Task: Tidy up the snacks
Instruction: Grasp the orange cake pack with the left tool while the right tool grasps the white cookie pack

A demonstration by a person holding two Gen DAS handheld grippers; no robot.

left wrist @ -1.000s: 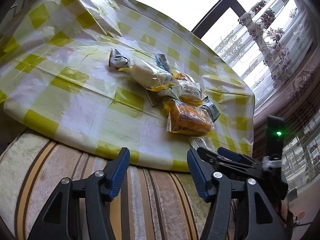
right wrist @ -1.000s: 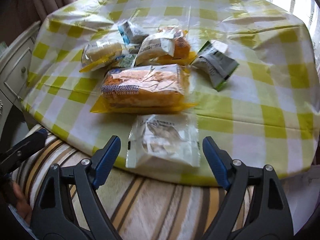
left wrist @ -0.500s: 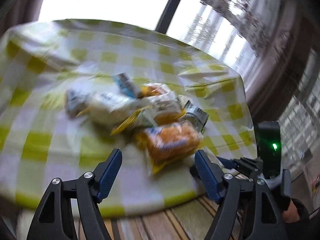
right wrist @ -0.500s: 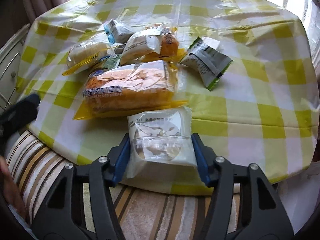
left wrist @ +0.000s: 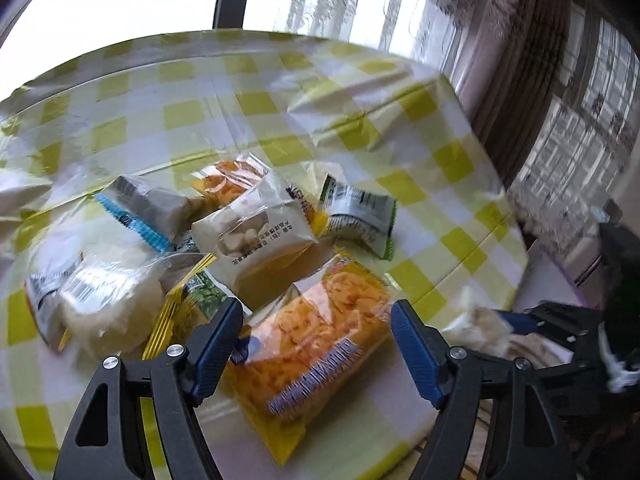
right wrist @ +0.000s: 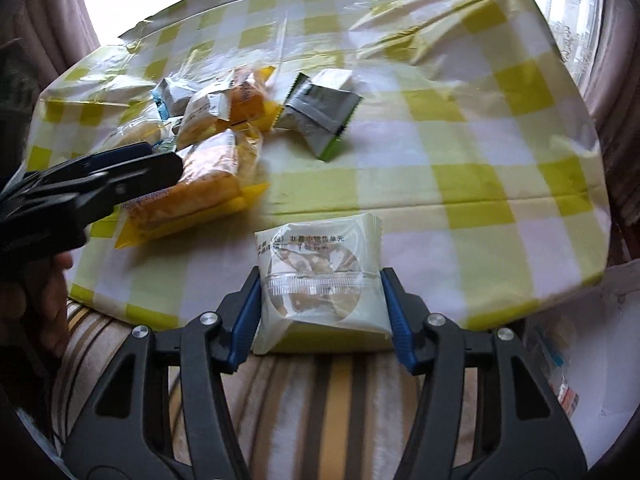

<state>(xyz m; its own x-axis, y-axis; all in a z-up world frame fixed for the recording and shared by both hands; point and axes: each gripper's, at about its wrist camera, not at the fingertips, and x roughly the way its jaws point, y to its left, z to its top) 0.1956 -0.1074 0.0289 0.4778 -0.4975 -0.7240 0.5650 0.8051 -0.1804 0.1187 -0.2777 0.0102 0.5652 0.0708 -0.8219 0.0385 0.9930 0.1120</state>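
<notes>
A white pastry pack (right wrist: 320,280) sits clamped between the pads of the right gripper (right wrist: 320,312) at the near edge of a round table (right wrist: 500,184) covered in yellow check, its front half lifted just clear of the cloth; the blue fingers (right wrist: 244,316) press both side seams, roughly half spread, with the wrapper bowing slightly between them. The pack looks light and crinkly, the film slick and the cake inside easily crushed, so a hold across the flat sides near the middle, with no more squeeze, seems the safest. To the left, the left gripper (left wrist: 316,344) hovers with fingers (left wrist: 216,340) wide apart over the orange bread pack (left wrist: 320,344), straddling it without contact; that pack appears soft and puffy, best taken across its narrow width. Behind it lie the rest of the heap (left wrist: 180,240) and a green-edged sachet (left wrist: 360,216), untouched
</notes>
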